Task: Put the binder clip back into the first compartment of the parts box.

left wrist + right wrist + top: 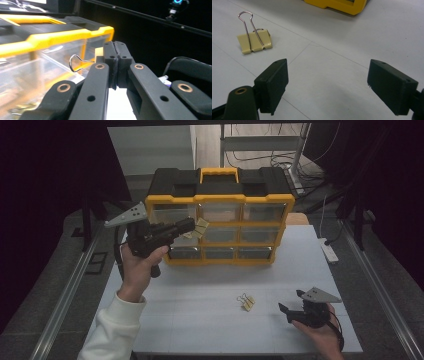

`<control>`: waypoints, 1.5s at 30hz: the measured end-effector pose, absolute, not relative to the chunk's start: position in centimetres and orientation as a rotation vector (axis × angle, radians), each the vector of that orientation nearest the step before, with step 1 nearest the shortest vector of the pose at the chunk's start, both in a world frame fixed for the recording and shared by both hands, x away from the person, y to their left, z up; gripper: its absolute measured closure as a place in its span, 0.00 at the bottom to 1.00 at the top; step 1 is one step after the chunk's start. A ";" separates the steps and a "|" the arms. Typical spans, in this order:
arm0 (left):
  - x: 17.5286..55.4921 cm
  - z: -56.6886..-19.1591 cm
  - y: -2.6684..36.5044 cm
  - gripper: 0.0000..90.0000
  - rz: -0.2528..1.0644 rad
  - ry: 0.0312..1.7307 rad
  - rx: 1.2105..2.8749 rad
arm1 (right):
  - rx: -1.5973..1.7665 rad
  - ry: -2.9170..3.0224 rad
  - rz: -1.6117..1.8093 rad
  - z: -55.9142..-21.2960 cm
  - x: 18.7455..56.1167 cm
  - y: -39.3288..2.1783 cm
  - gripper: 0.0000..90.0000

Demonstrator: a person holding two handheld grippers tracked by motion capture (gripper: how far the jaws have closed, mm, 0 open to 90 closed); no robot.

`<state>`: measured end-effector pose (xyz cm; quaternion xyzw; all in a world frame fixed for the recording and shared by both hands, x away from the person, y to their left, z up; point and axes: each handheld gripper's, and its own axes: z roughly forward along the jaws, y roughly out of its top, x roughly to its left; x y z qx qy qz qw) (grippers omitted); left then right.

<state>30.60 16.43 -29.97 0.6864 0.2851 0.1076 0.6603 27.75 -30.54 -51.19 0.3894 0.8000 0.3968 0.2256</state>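
I have my left gripper [192, 225] clamped tight on a pale yellow binder clip [201, 227], its wire handle [77, 62] sticking out sideways from the closed jaws. The clip hangs right at the front of the yellow drawer organizer [220, 199], level with its upper-left clear drawer [172, 213], so the coming move looks like a short push toward that drawer face. My right gripper [292, 302] rests on the table [200, 290] in front of the organizer, jaws spread wide and empty. A second binder clip [254, 42] lies on the table just ahead-left of those jaws, handles pointing away.
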 end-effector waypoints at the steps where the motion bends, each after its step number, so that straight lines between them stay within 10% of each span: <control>1: 30.7 -29.9 16.6 0.99 0.255 0.653 1.555 | 1.073 2.205 1.093 -51.2 27.8 -30.5 0.19; 34: 33.5 -29.3 19.5 0.97 0.405 0.829 1.579 | 1.074 2.211 1.092 -51.2 27.8 -30.5 0.19; 40: 32.9 -29.4 18.7 0.47 0.391 0.772 1.569 | 1.076 2.210 1.091 -51.2 27.8 -30.5 0.19; 45: 31.7 -29.4 17.8 0.34 0.339 0.706 1.592 | 1.075 2.213 1.090 -51.2 27.8 -30.5 0.19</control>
